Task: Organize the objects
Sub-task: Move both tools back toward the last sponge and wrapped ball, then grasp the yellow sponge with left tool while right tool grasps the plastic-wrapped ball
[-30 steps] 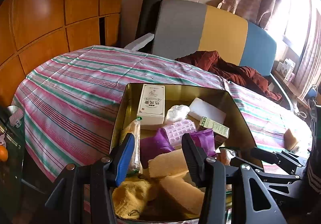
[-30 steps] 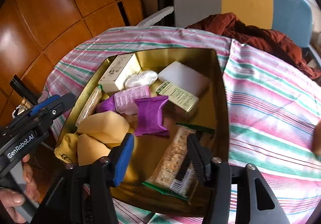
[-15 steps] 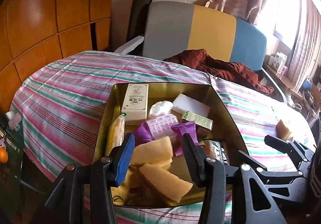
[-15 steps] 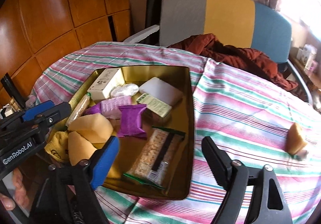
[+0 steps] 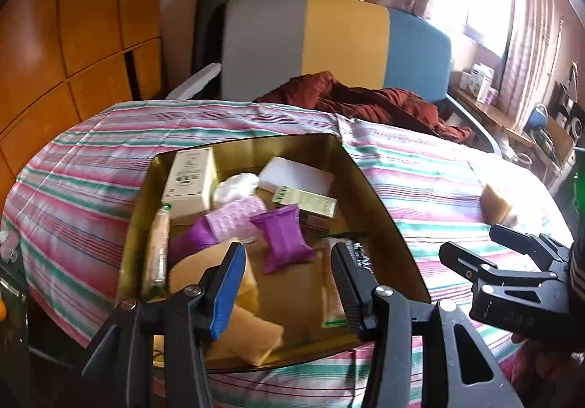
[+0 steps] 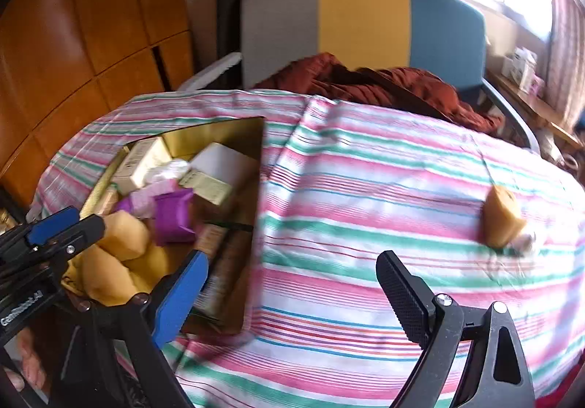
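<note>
Blurring tin (image 6: pixel 234 131) contents; cracker pack (image 5: pixel 334 283) partly hidden behind left gripper (image 5: pixel 289 280).

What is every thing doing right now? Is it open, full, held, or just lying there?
Gold tin: open, no lid on, crowded with things.
Cracker pack: lying flat in the tin, let go.
Purple packet: lying in the tin.
Yellow sponge: alone on the striped cloth, outside the tin.
Left gripper: fingers apart, empty.
Right gripper: just been opening, wide, empty.

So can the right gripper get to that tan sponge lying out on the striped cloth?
Probably yes: the right gripper is open and empty, and only bare striped cloth lies between it and the sponge.
</note>
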`<state>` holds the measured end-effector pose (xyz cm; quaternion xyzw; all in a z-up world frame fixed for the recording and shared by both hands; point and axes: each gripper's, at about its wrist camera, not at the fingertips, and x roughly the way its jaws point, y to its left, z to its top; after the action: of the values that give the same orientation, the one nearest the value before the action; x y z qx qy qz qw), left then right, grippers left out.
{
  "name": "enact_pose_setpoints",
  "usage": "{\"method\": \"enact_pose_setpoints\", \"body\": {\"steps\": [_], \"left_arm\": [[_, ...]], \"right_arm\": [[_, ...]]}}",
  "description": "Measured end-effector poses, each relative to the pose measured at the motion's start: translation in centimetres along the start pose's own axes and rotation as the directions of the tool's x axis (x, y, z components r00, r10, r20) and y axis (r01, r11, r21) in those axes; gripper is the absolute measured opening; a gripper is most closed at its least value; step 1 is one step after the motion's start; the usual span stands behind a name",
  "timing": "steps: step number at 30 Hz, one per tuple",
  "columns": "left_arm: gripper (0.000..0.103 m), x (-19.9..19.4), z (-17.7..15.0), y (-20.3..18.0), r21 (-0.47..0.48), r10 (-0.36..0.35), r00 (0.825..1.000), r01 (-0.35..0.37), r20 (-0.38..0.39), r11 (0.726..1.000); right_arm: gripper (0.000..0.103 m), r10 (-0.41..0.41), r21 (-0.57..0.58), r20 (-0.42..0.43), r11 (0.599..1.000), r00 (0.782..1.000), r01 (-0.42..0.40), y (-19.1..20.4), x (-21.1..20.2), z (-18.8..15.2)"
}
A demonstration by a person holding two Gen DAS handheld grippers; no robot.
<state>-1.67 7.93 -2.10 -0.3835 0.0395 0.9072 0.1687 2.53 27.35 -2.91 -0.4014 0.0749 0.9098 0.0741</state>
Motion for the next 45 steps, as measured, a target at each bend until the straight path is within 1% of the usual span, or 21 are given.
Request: {"method": "enact_pose_setpoints", "body": {"steps": [6, 8, 10, 15, 16, 18, 19, 21, 23, 26, 28, 29, 32, 33, 34, 35, 36, 37, 42, 45], "left_arm": [[0.049, 0.3, 0.4, -1.9, 0.042, -0.031, 1.000, 0.031, -0.007, 0.999], [0.049, 0.3, 0.6, -2.4, 0.048, -0.042, 0.999, 0.043, -0.008, 0.998], [0.049, 0.2, 0.8, -2.9, 0.059, -0.056, 0.998, 0.056, -0.004, 0.997], [0.049, 0.3, 1.3, -4.4, 0.090, -0.092, 0.996, 0.093, -0.008, 0.992], [0.049, 0.4, 1.4, -4.8, 0.096, -0.099, 0.995, 0.100, -0.009, 0.990], [0.049, 0.5, 1.5, -5.3, 0.106, -0.112, 0.994, 0.113, -0.012, 0.988], [0.049, 0.6, 1.5, -5.6, 0.112, -0.117, 0.993, 0.118, -0.014, 0.987], [0.049, 0.7, 1.6, -6.0, 0.119, -0.127, 0.992, 0.128, -0.018, 0.985], [0.049, 0.9, 1.6, -6.6, 0.127, -0.135, 0.990, 0.137, -0.024, 0.982], [0.049, 1.4, 1.6, -7.2, 0.136, -0.142, 0.989, 0.146, -0.039, 0.980], [0.049, 1.7, 1.7, -7.7, 0.146, -0.143, 0.989, 0.149, -0.045, 0.978], [0.049, 1.8, 1.7, -7.9, 0.151, -0.145, 0.988, 0.150, -0.048, 0.977], [0.049, 2.0, 1.9, -8.6, 0.164, -0.153, 0.987, 0.160, -0.054, 0.973], [0.049, 2.0, 1.9, -8.7, 0.167, -0.155, 0.986, 0.162, -0.055, 0.973], [0.049, 2.1, 1.9, -9.0, 0.172, -0.158, 0.986, 0.165, -0.055, 0.971], [0.049, 2.1, 2.0, -9.2, 0.175, -0.159, 0.986, 0.167, -0.056, 0.970], [0.049, 2.2, 2.0, -9.6, 0.179, -0.163, 0.985, 0.171, -0.058, 0.969], [0.049, 2.2, 2.0, -9.8, 0.182, -0.166, 0.984, 0.174, -0.060, 0.968], [0.049, 2.9, 2.3, -11.2, 0.205, -0.178, 0.981, 0.191, -0.078, 0.960], [0.049, 3.6, 2.7, -12.1, 0.211, -0.189, 0.978, 0.204, -0.092, 0.956]], "right_arm": [[0.094, -0.026, 0.075, -0.044, 0.997, 0.999, 0.030, -4.1, 0.5, -0.3], [0.095, -0.009, 0.135, -0.061, 0.991, 0.998, 0.017, -6.2, 0.4, -0.2], [0.103, -0.016, 0.187, -0.072, 0.982, 0.997, 0.030, -8.6, 0.1, 0.0], [0.103, -0.045, 0.277, -0.080, 0.959, 0.996, 0.066, -14.6, -1.5, 0.8], [0.103, -0.067, 0.307, -0.080, 0.948, 0.995, 0.089, -16.5, -2.0, 0.9], [0.103, -0.086, 0.362, -0.098, 0.925, 0.991, 0.116, -19.4, -2.3, 1.0], [0.103, -0.090, 0.408, -0.106, 0.904, 0.990, 0.126, -21.5, -2.4, 0.9], [0.103, -0.093, 0.463, -0.132, 0.875, 0.987, 0.144, -24.3, -2.2, 0.8], [0.103, -0.087, 0.529, -0.159, 0.833, 0.984, 0.159, -27.2, -1.8, 0.5], [0.103, -0.073, 0.596, -0.179, 0.785, 0.981, 0.168, -30.6, -0.7, 0.0], [0.103, -0.075, 0.624, -0.193, 0.760, 0.978, 0.181, -32.1, 0.1, -0.3], [0.103, -0.079, 0.630, -0.195, 0.754, 0.978, 0.186, -32.4, 0.4, -0.2], [0.095, -0.126, 0.635, -0.217, 0.735, 0.968, 0.237, -33.4, 1.4, 0.1], [0.091, -0.133, 0.638, -0.219, 0.730, 0.967, 0.245, -33.7, 1.7, 0.2], [0.082, -0.140, 0.640, -0.221, 0.726, 0.965, 0.252, -33.9, 2.0, 0.3], [0.076, -0.149, 0.640, -0.221, 0.724, 0.964, 0.258, -34.2, 2.3, 0.4], [0.065, -0.154, 0.638, -0.224, 0.723, 0.962, 0.264, -34.3, 2.6, 0.5], [0.061, -0.157, 0.639, -0.232, 0.720, 0.960, 0.272, -34.5, 3.1, 0.6], [0.061, -0.106, 0.666, -0.227, 0.708, 0.968, 0.234, -35.4, 4.7, 0.1], [0.061, -0.060, 0.672, -0.237, 0.711, 0.970, 0.208, -35.4, 6.0, -0.1]]}}
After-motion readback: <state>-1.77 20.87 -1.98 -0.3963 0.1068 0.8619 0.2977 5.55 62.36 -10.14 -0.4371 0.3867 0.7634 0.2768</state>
